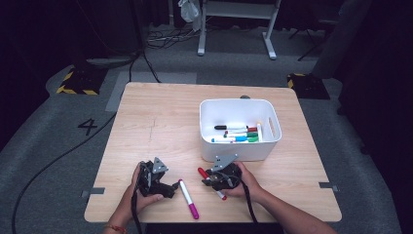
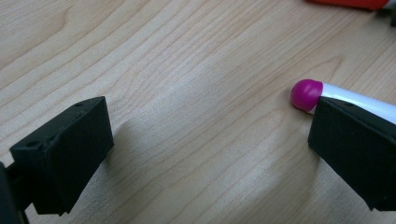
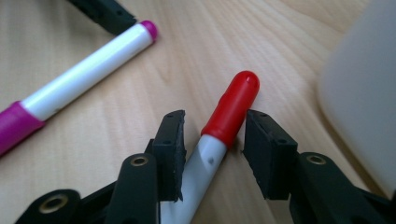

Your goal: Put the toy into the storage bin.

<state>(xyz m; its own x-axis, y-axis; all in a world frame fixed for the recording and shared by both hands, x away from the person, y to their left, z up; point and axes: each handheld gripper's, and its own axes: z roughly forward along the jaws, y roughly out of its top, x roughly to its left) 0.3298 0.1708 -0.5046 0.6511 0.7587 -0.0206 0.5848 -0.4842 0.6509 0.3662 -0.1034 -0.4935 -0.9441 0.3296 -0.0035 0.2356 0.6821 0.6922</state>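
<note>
Red marker (image 3: 231, 109): lies on bench (image 1: 160, 122), lower centre of high view, just below the white bin's (image 1: 239, 155) front wall; in right tool view its red cap runs up the middle, white barrel drops out of the bottom edge.
Right tool (image 1: 208, 178): lower centre-right of high view, held in a hand (image 1: 246, 183). Jaws astride the red marker at cap/barrel joint, narrow gaps both sides, pads not seen pressing – not clenched on it, though close.
Left tool (image 1: 171, 187): lower left of centre in high view, in other hand (image 1: 141, 197). Jaws wide apart, released, bare bench betw. them.
Pink marker (image 1: 188, 198): betw. the two tools in high view, slanting down-right, pink cap at lower end. In left tool view its pink tip (image 2: 306, 94) peeks over the right-hand jaw, at right edge.
In the way: white bin close on right side of right tool view, near the right-hand jaw; pink marker upper left there, well clear of red one.
Bin contents: several markers (image 1: 238, 134) lying flat – black, red, green, blue caps.
Hidden/cut off: red marker's barrel mostly under right tool in high view; pink marker's barrel cut by frame + jaw in left tool view; bin blurred in right tool view; a red bit at top right of left tool view, too cropped to tell.
Floor: grey, cables, fig. "4" at left.
</note>
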